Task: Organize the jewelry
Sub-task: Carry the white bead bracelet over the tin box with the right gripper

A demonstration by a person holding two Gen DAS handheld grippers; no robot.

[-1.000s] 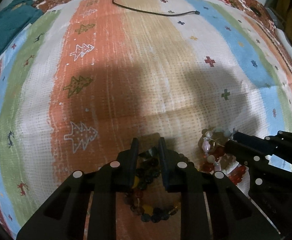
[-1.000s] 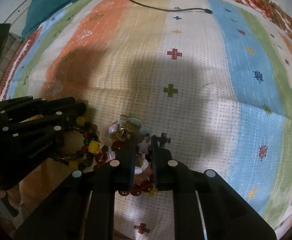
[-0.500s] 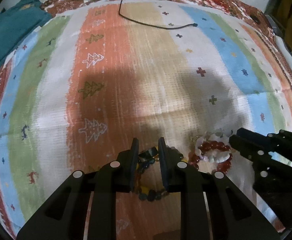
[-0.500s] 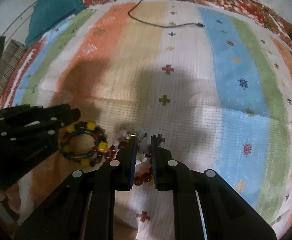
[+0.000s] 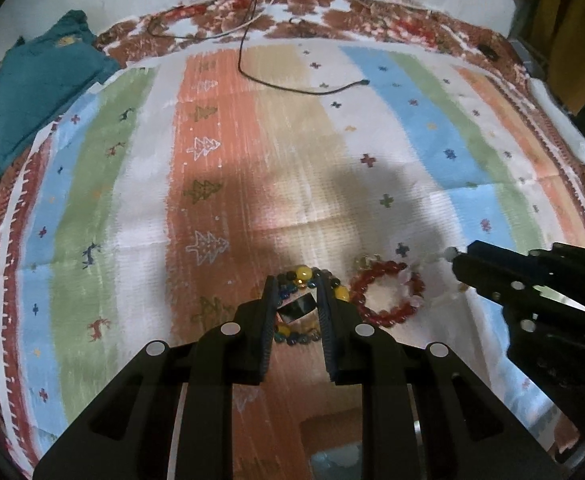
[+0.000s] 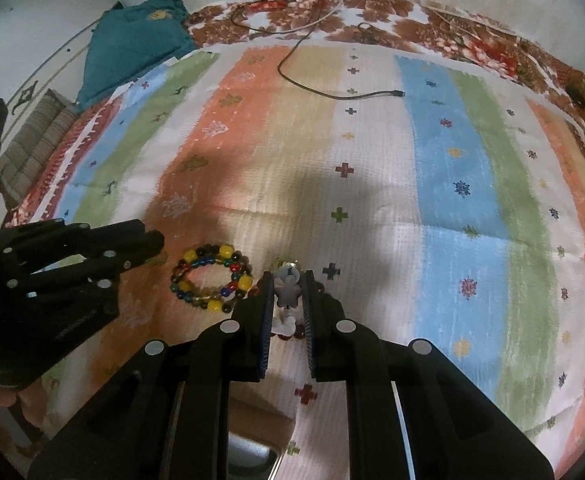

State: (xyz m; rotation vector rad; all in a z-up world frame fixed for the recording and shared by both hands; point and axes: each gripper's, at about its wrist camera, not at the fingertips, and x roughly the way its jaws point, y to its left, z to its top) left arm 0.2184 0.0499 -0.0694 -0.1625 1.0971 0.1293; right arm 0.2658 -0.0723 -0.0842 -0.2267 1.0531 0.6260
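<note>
Far left: a teal cloth bunched at the edge of the striped rug, a black cable trailing across its far stripes. Centre: left gripper above the multicoloured bead bracelet flat on the orange stripe, jaws narrowly parted, a small dark piece seen between them, grip on it impossible to tell. Right: red bead bracelet just beside the first; right gripper over it, jaws narrowly parted with pale beads between them, contact uncertain.
</note>
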